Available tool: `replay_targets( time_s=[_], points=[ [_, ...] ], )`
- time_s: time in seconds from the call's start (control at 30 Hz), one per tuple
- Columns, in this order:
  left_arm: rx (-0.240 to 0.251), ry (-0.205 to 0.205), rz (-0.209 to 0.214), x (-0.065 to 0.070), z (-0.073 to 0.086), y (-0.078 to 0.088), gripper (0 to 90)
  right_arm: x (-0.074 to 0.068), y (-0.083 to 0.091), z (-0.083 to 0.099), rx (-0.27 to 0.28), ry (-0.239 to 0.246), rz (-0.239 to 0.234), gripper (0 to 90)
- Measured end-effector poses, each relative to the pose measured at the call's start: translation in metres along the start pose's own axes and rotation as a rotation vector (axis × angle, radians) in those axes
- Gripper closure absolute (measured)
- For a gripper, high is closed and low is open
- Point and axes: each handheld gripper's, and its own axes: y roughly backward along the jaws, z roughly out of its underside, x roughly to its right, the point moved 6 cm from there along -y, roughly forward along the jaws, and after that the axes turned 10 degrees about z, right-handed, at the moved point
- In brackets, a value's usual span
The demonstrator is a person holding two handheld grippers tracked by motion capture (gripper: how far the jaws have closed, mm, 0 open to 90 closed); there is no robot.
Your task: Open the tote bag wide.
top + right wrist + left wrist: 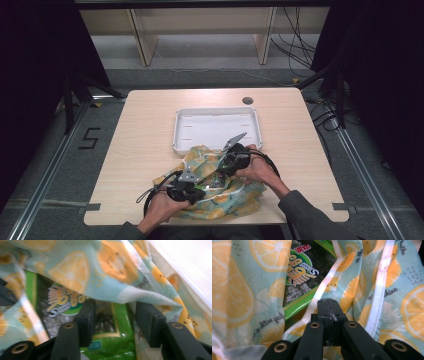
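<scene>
A green snack packet (303, 277) is seen lying inside the lemon-print cloth bag (227, 202), which is spread on the worktop (145, 130) just in front of the white tray (215, 127). The left gripper (329, 305) has its jaws pressed together, apparently pinching the bag's white-edged fabric, though what is caught cannot be told for certain. The right gripper (113, 315) is held with jaws parted, astride the packet's end, with no pressure on it yet. The mouth of the bag is best kept lifted clear while the packet is clamped squarely. Loose folds draped beside the packet could be caught instead.
</scene>
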Motion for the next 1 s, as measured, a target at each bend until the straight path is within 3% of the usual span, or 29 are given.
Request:
replay_targets(
  time_s=[0.03,0.1,0.2,0.3,0.33,0.4,0.5,0.6,0.7,0.73,1.0],
  points=[
    [0.034,0.022,-0.004,0.001,-0.002,-0.003,89.1,0.000,0.000,0.000,0.000,-0.002,-0.009,51.3],
    [0.029,0.030,-0.013,-0.002,-0.001,-0.002,89.1,-0.001,0.000,0.000,0.005,0.012,-0.012,52.8],
    [0.038,0.055,-0.013,-0.004,0.001,-0.004,89.3,-0.004,0.002,0.002,-0.018,-0.004,-0.026,52.3],
    [0.023,0.052,-0.026,-0.005,0.003,-0.005,89.2,-0.006,0.002,0.003,-0.028,-0.017,-0.039,51.9],
    [-0.019,0.028,-0.025,-0.008,0.005,-0.004,89.3,-0.009,0.003,0.005,-0.039,-0.020,-0.068,51.8],
    [-0.039,0.001,-0.030,-0.010,0.006,-0.003,89.3,-0.010,0.003,0.007,-0.039,-0.019,-0.076,51.8],
    [-0.029,0.019,-0.028,-0.009,0.005,-0.005,89.3,-0.010,0.003,0.009,-0.045,-0.034,-0.099,51.3],
    [-0.043,0.001,-0.029,-0.011,0.005,-0.005,89.3,-0.011,0.003,0.009,-0.060,-0.064,-0.120,49.6],
    [-0.046,0.001,-0.030,-0.011,0.005,-0.005,89.4,-0.012,0.001,0.009,-0.061,-0.070,-0.124,49.4],
    [-0.051,-0.003,-0.030,-0.012,0.004,-0.004,89.4,-0.013,0.000,0.009,-0.057,-0.080,-0.157,48.8],
    [-0.047,0.001,-0.031,-0.012,0.004,-0.005,89.5,-0.014,-0.006,0.007,-0.055,-0.151,-0.188,49.4]
  ],
)
